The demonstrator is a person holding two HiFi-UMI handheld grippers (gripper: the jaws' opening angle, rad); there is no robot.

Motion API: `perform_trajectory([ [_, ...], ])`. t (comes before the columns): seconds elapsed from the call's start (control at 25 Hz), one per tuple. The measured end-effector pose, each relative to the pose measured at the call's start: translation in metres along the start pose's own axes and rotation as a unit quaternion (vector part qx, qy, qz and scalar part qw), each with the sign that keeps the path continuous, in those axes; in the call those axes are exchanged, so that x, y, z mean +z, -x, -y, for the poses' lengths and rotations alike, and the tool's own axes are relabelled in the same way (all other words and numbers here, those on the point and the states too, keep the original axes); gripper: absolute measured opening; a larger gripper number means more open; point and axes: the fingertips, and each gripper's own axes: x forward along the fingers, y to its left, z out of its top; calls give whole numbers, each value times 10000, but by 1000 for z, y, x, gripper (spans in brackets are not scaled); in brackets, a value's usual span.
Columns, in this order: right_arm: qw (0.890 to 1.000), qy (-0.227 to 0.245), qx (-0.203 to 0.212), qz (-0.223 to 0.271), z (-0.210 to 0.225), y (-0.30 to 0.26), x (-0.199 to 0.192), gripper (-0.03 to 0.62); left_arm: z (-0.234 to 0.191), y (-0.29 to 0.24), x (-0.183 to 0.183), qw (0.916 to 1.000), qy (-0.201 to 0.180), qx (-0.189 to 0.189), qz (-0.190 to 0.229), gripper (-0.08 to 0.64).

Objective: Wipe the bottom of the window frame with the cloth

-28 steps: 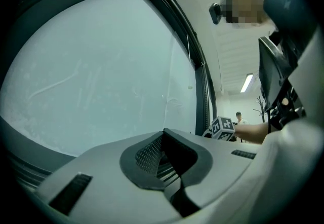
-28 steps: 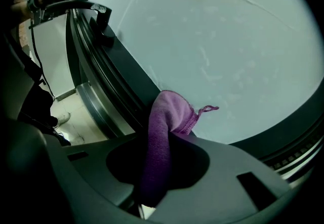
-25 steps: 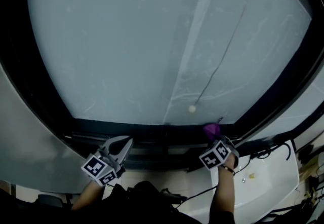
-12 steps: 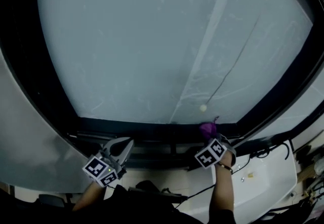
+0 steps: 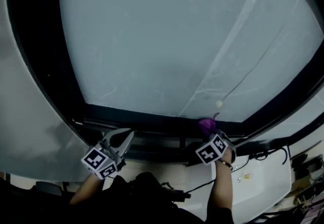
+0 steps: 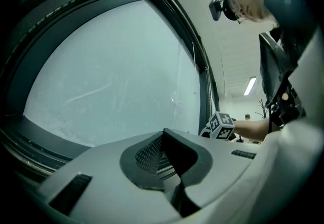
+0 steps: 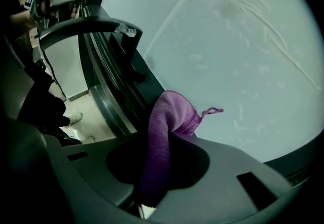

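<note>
Pinching the purple cloth (image 7: 167, 132) is the R gripper (image 7: 158, 170), jaws clamped on it mid-fold. A bunched end w/ a thin loose thread sticks out past the tips toward the glass (image 7: 228, 40). In head view the cloth (image 5: 206, 125) sits at the btm rail of the window frame (image 5: 152, 120), near the pane's lower right corner and just under a small pale bead (image 5: 219, 103) hanging on a thin cord. Can't tell if cloth is actually touching the rail or just above it. R gripper (image 5: 210, 136) points up at the frame, marker cube facing the head cam, forearm (image 5: 223, 187) coming up from below.

L gripper (image 5: 126, 139) is well apart to the left, also aimed at the btm rail, not touching it as far as can be seen. Its own view shows the jaws (image 6: 167, 149) pressed together w/ nothing between them, grooved frame tracks visible beyond.

Dark curved window handle (image 7: 86, 28) shows in R gripper view, up-left of the cloth. Glass is frosted/smeared, w/ a pale diagonal streak. White surface (image 5: 268, 182) w/ black cables lies below the frame on the right.
</note>
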Motion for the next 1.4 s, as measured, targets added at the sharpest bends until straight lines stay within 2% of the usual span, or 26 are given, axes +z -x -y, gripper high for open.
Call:
perform_trajectory([
  [0.2, 9999, 131, 78, -50, -7, 2, 7, 81, -5, 7, 3, 9999, -14, 136, 42, 2],
  [0.72, 9989, 202, 340, 240, -22, 9, 39, 80, -17, 19, 9, 9992, -107, 378, 44, 1],
  [0.88, 9978, 15, 454, 475, -27, 11, 50, 80, -18, 22, 9, 9990, -103, 440, 15, 0],
  [1.2, 9957, -329, 429, 752, -31, 12, 63, 80, -19, 36, 6, 9983, -17, 580, -53, 1],
  [1.4, 9878, -822, 329, 1283, -29, 17, 67, 80, -21, 42, 5, 9979, -7, 630, -124, 2],
])
